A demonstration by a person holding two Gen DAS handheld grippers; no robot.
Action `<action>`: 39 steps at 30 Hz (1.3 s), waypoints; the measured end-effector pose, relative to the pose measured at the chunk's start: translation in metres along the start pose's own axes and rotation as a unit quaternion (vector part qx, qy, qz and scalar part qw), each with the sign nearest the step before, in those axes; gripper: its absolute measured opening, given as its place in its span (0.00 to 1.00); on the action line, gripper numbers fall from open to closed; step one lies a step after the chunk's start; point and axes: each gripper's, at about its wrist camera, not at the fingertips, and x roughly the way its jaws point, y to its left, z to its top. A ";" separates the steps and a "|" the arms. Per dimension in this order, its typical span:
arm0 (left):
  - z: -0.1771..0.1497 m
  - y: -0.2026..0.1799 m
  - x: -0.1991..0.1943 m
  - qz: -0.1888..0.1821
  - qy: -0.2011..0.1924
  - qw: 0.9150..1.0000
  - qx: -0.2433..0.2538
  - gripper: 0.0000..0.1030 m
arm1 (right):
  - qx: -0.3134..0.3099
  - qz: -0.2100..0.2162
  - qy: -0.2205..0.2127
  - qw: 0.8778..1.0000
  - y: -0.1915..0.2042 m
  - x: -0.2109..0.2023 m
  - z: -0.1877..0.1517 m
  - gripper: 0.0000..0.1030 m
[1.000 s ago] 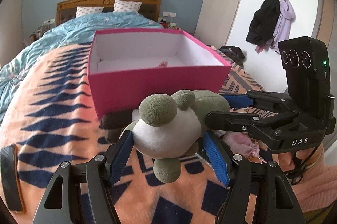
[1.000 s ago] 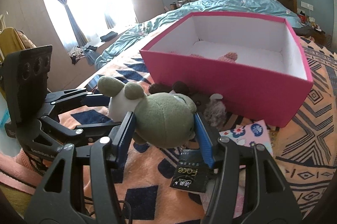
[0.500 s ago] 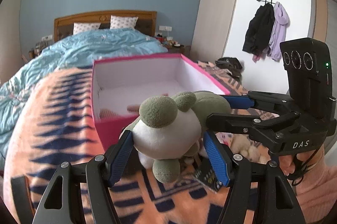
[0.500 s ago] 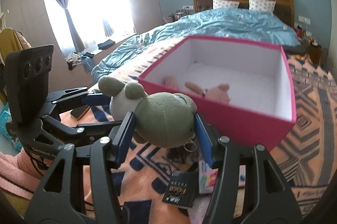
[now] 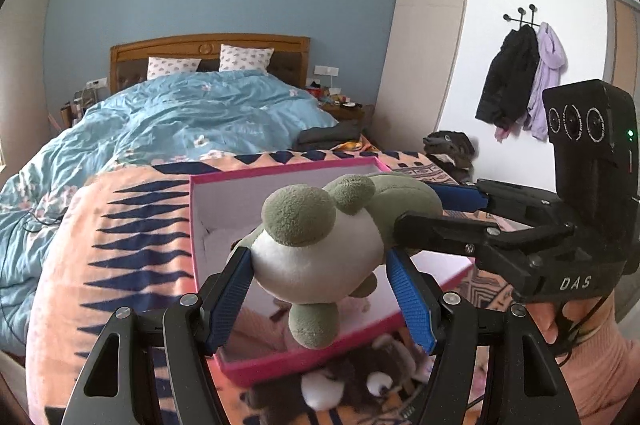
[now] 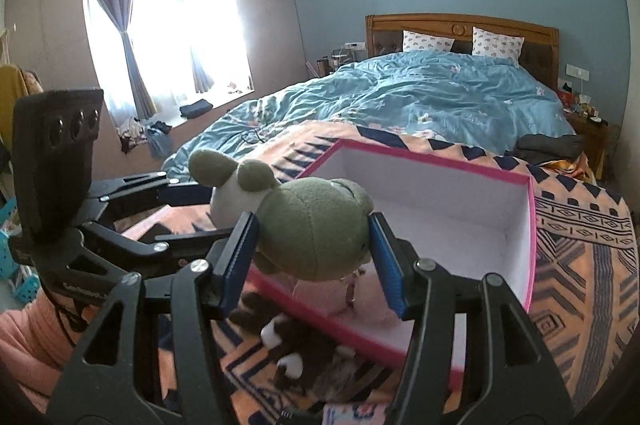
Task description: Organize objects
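Both grippers hold one green-and-white plush toy [image 5: 316, 245] in the air above the open pink box [image 5: 196, 225].

Left gripper [image 5: 320, 289]: its blue pads [image 5: 228, 301] press on the white body of the toy from either side, jaws at a middling width set by the toy. One green foot hangs down between the fingers.

Right gripper [image 6: 314, 257]: its blue pads [image 6: 388, 265] clamp the green head of the same toy, also at a middling width. It comes in from the side, roughly crosswise to the left gripper. A hand [image 5: 560, 317] in a pink sleeve [image 5: 600, 369] grips its handle.

Pink box: it rests on the orange-and-navy patterned blanket [image 5: 132, 225] at the foot of the bed. The inside is white. A pink plush [image 6: 360, 301] lies on the box floor near the front wall, directly under the held toy.

On the blanket, just outside the front wall of the box, lies a dark brown plush [image 6: 296, 349] with white patches. Part of it is hidden by the gripper fingers.

Behind the box, a blue duvet [image 5: 192, 121] covers the rest of the bed.
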 end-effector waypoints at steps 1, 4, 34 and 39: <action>0.002 0.003 0.007 0.001 0.005 1.000 -0.003 0.67 | 0.006 0.003 0.002 1.000 -0.005 0.005 0.004 0.57; 0.006 0.010 0.023 0.006 0.015 1.000 -0.008 0.67 | 0.017 0.007 0.009 1.000 -0.018 0.020 0.012 0.57; -0.008 0.033 0.102 0.054 0.116 0.992 -0.018 0.63 | 0.124 0.010 0.156 0.980 -0.075 0.112 -0.019 0.57; -0.015 0.027 0.093 0.046 0.109 0.993 -0.011 0.63 | 0.123 -0.001 0.155 0.980 -0.079 0.099 -0.027 0.57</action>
